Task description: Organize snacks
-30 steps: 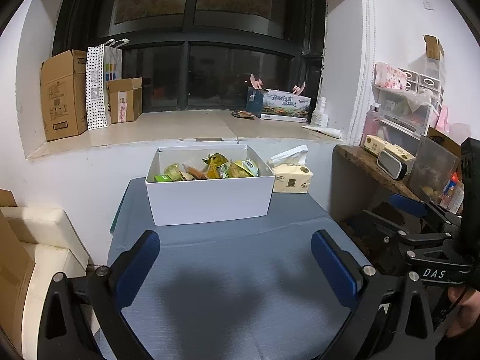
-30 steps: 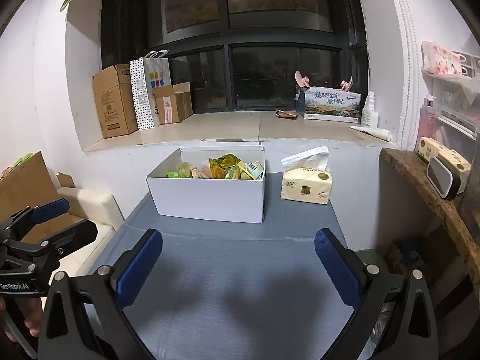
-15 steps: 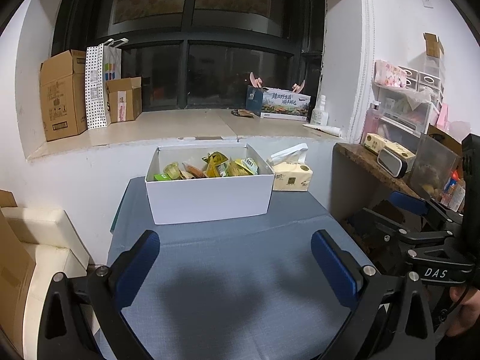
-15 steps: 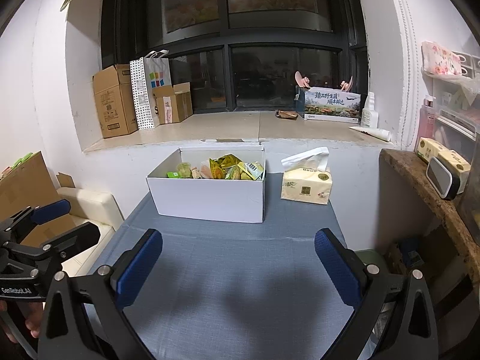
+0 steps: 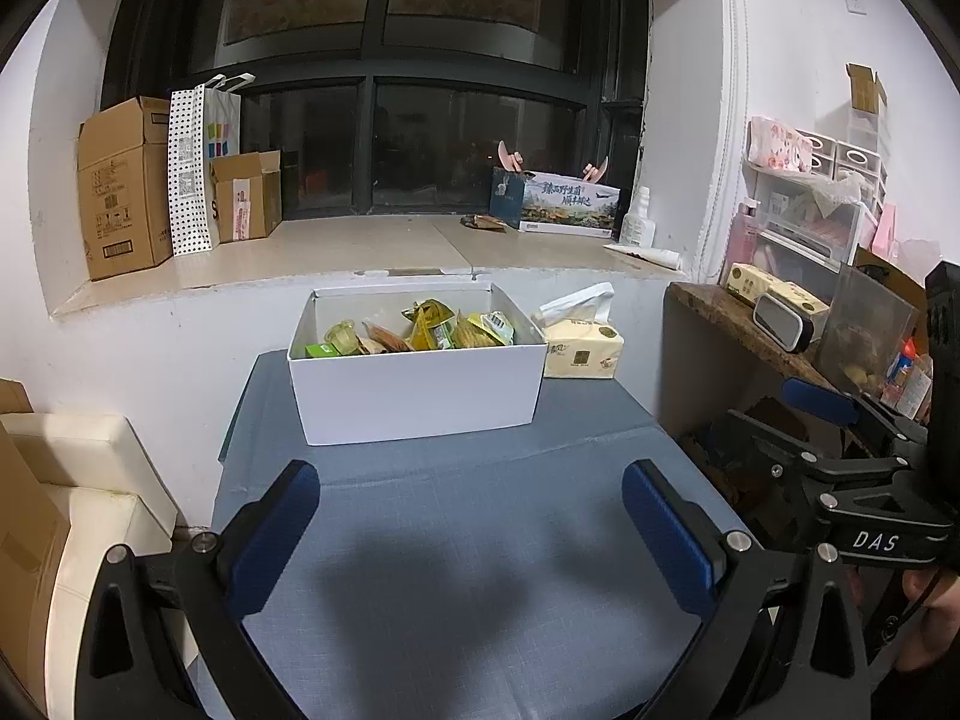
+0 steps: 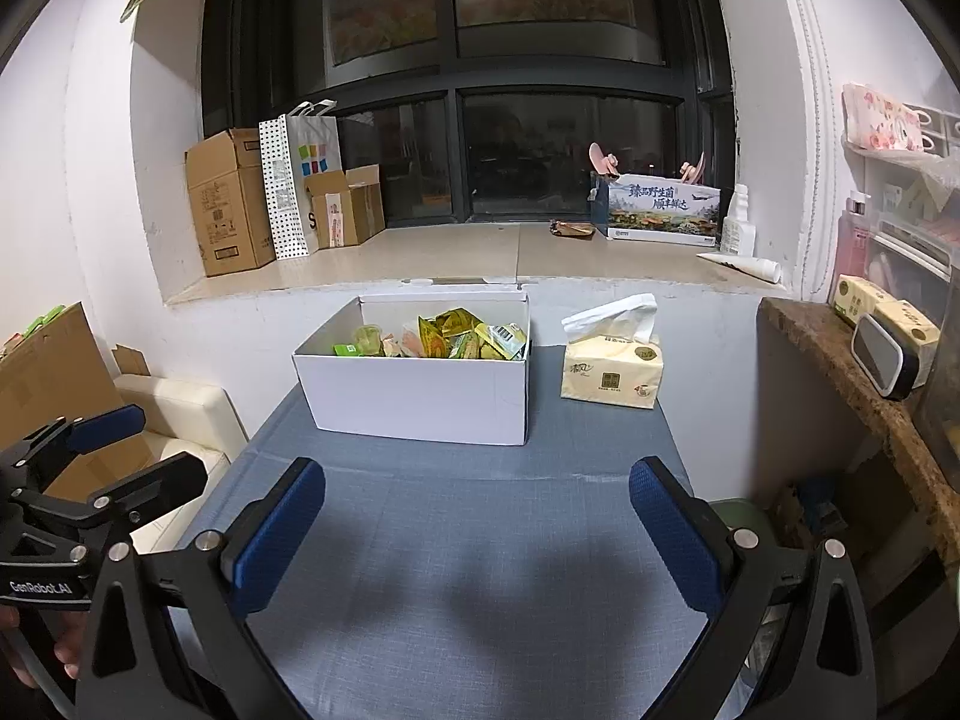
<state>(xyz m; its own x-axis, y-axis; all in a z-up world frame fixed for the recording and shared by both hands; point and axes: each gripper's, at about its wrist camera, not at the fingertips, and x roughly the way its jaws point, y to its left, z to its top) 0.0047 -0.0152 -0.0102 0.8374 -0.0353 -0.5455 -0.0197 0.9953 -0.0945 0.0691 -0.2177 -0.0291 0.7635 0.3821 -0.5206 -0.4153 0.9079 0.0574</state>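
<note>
A white box point(image 5: 420, 390) stands at the far end of the blue-grey table point(image 5: 468, 570). It holds several yellow and green snack packets point(image 5: 429, 330). The box point(image 6: 420, 396) and the snacks point(image 6: 456, 339) also show in the right wrist view. My left gripper point(image 5: 471, 531) is open and empty above the near table, well short of the box. My right gripper point(image 6: 477, 531) is open and empty, also short of the box. Each gripper shows at the edge of the other's view, the right one point(image 5: 840, 450) and the left one point(image 6: 96, 456).
A yellow tissue pack point(image 6: 612, 369) sits right of the box. A windowsill point(image 6: 480, 258) behind holds cardboard boxes point(image 6: 231, 204) and a printed carton point(image 6: 663, 207). A wooden shelf point(image 6: 852, 372) stands at the right, a cream cushion point(image 5: 72, 480) at the left.
Almost nothing: both views have shifted very slightly. Both grippers stay open and empty.
</note>
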